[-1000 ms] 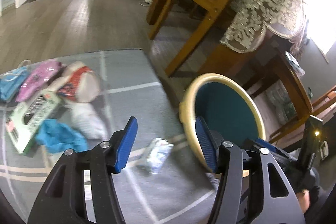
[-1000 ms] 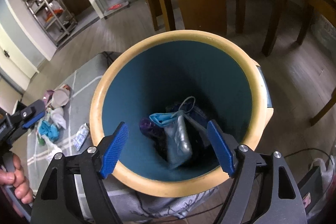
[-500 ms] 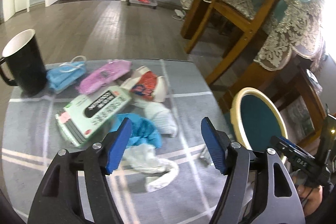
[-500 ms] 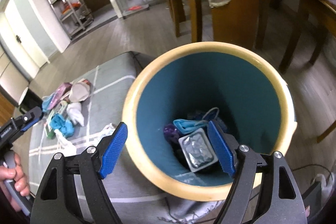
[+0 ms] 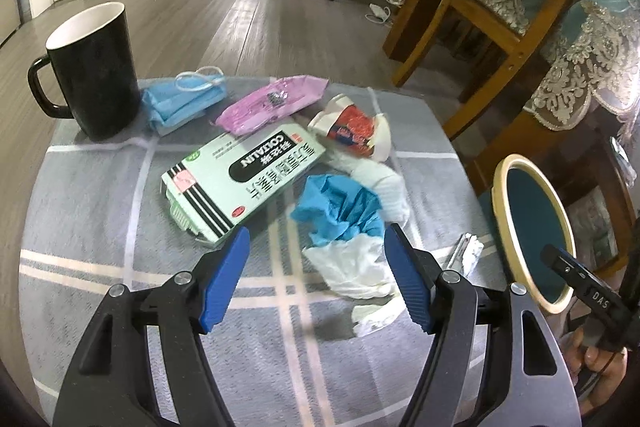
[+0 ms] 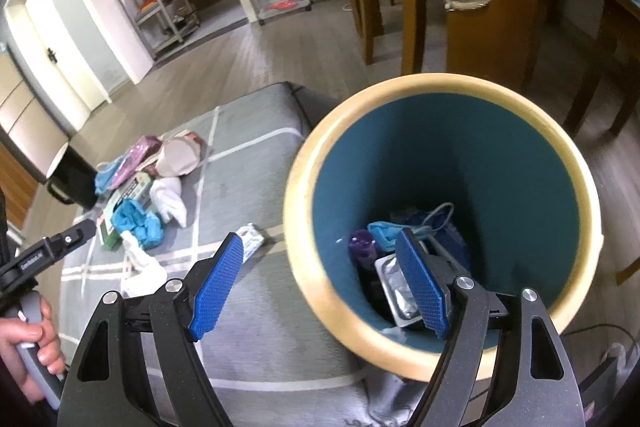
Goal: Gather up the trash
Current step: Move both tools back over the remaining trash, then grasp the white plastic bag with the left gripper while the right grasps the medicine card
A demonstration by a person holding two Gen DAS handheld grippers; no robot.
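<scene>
Jaws wide, empty: left gripper [image 5: 318, 277] poised over white glove [image 5: 352, 269], right gripper [image 6: 320, 289] above bin [image 6: 304, 183] (presumably waiting).

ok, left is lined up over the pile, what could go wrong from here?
1. The white crumpled glove overlaps the blue glove, so the open left gripper may snag both or drop one.
2. The foil packet lies at the table edge beside the bin; a nudge could knock it off.
3. The black mug stands close to the trash pile; a wide sweep might tip it.
</scene>
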